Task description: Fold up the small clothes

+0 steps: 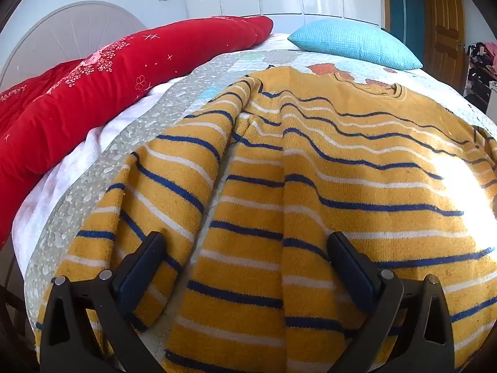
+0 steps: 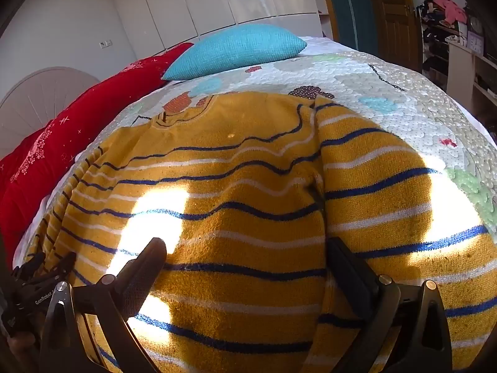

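Observation:
A mustard-yellow sweater with navy and white stripes (image 1: 341,171) lies spread on the quilted bedspread (image 1: 130,143), collar toward the far side. Its left sleeve (image 1: 174,168) lies along the body's left edge. My left gripper (image 1: 245,242) is open, its jaws wide apart, low over the sweater's lower left part where sleeve meets body. In the right wrist view the sweater (image 2: 242,186) fills the frame, with its right sleeve (image 2: 379,180) lying beside the body. My right gripper (image 2: 245,245) is open over the lower right part, straddling the body's edge. The left gripper (image 2: 40,276) shows at the left edge.
A red quilt (image 1: 102,74) lies along the left of the bed and a turquoise pillow (image 1: 354,43) at the far end. A round headboard (image 1: 71,28), white wardrobes, a wooden door (image 1: 444,25) and cluttered shelves (image 2: 450,31) surround the bed.

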Demonstrator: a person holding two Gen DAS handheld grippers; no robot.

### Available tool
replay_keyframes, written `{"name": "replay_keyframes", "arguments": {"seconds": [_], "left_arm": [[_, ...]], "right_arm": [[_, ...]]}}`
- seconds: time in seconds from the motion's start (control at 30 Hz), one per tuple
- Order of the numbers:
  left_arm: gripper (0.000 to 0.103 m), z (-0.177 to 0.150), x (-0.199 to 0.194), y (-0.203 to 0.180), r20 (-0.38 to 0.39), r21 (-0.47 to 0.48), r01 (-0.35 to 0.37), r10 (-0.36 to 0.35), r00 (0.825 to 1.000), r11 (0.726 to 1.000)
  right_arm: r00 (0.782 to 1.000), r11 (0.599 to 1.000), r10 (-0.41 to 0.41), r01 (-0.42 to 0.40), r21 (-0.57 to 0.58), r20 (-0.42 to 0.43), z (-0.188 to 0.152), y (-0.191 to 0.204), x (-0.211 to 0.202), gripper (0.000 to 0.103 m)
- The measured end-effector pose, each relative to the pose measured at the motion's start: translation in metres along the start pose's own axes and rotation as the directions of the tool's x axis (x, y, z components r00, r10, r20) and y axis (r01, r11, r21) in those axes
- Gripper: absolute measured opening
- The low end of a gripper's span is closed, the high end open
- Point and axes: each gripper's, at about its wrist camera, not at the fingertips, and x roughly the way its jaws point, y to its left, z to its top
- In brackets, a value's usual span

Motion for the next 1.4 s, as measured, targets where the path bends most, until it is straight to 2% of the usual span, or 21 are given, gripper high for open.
{"name": "replay_keyframes", "arguments": {"seconds": [0.2,0.43,0.8,0.9,1.03,1.2,1.27,1.4], "left_arm": [[0.103,-0.001,-0.002,0.002,0.014,-0.015,0.019,-0.019,1.000,1.000],[0.103,-0.003,-0.005,0.006,0.034,-0.037,0.046,-0.045,0.998,0.998],[0.103,-0.003,-0.006,0.008,0.046,-0.050,0.066,-0.063,0.997,0.997],[0.103,-0.001,-0.003,0.003,0.021,-0.041,0.021,-0.020,1.000,0.999],[0.103,0.005,0.001,-0.013,-0.003,0.027,-0.091,0.091,0.996,0.996],[0.103,0.000,-0.005,-0.026,0.061,0.091,-0.193,0.188,0.980,0.977],[0.103,0.000,-0.007,-0.025,0.070,0.097,-0.198,0.192,0.979,0.975],[0.103,0.000,-0.006,-0.019,0.051,0.075,-0.164,0.161,0.986,0.984]], "right_arm": [[1.000,1.000,-0.005,0.005,-0.006,-0.009,0.000,0.005,0.002,0.103],[0.993,0.991,-0.109,0.105,-0.079,-0.048,0.000,0.016,0.009,0.103],[0.983,0.983,-0.160,0.149,-0.109,-0.093,0.000,0.018,0.015,0.103],[0.982,0.982,-0.164,0.153,-0.114,-0.096,0.001,0.019,0.016,0.103],[0.983,0.982,-0.163,0.153,-0.115,-0.084,0.001,0.018,0.016,0.103],[0.984,0.983,-0.156,0.146,-0.109,-0.087,0.002,0.018,0.015,0.103],[0.984,0.985,-0.149,0.140,-0.102,-0.092,0.002,0.018,0.015,0.103],[0.984,0.984,-0.153,0.144,-0.104,-0.090,0.003,0.018,0.015,0.103]]}}
